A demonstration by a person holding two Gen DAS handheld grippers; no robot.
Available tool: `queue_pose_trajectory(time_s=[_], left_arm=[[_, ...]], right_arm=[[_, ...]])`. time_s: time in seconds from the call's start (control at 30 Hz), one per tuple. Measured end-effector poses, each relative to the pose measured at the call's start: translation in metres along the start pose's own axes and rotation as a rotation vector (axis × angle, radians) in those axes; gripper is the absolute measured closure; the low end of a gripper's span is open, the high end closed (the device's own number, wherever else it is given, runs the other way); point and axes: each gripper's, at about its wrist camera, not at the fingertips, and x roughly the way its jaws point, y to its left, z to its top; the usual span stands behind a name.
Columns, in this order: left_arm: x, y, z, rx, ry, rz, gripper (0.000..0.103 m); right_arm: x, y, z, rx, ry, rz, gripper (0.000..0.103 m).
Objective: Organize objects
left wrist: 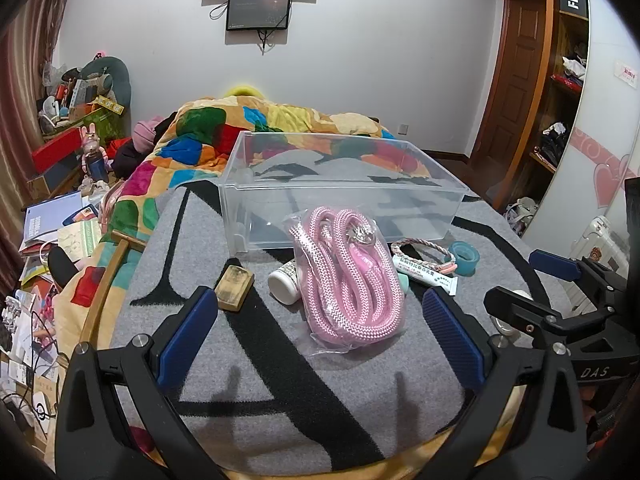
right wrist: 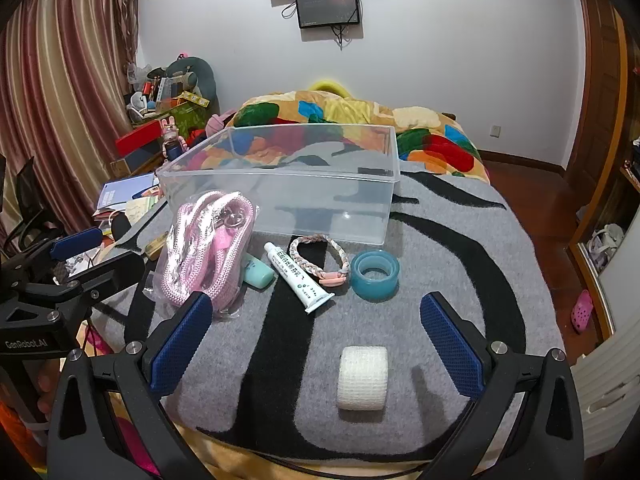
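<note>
Left wrist view: left gripper (left wrist: 320, 328) at lower centre, fingers spread wide, holding nothing, over the grey-and-black blanket (left wrist: 248, 380). Bagged pink rope (left wrist: 348, 276) lies between the blue pads, mid-frame. Clear bin (left wrist: 340, 188) sits behind it, upper centre. Left of the rope: white bottle (left wrist: 284, 282), then a tan block (left wrist: 234, 288). Right of the rope: tube (left wrist: 424, 274), braided bracelet (left wrist: 424, 250), teal tape roll (left wrist: 464, 258). Right wrist view: right gripper (right wrist: 316, 340) at lower centre, fingers spread wide, empty. White gauze roll (right wrist: 363, 378) lies between the pads. Above it, left to right: rope (right wrist: 208, 252), mint bottle (right wrist: 260, 274), tube (right wrist: 298, 276), bracelet (right wrist: 320, 256), tape (right wrist: 375, 275). Bin (right wrist: 288, 188) behind them.
</note>
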Motion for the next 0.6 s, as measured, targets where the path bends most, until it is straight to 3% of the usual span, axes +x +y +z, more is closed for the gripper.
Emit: queue_pose_trajectory(time_s=[0.6], left_arm=[[-0.0001, 0.0, -0.0005, -0.002, 0.0, 0.0, 0.0]], right_arm=[[0.0018, 0.0009, -0.0008, 0.009, 0.01, 0.012, 0.0]])
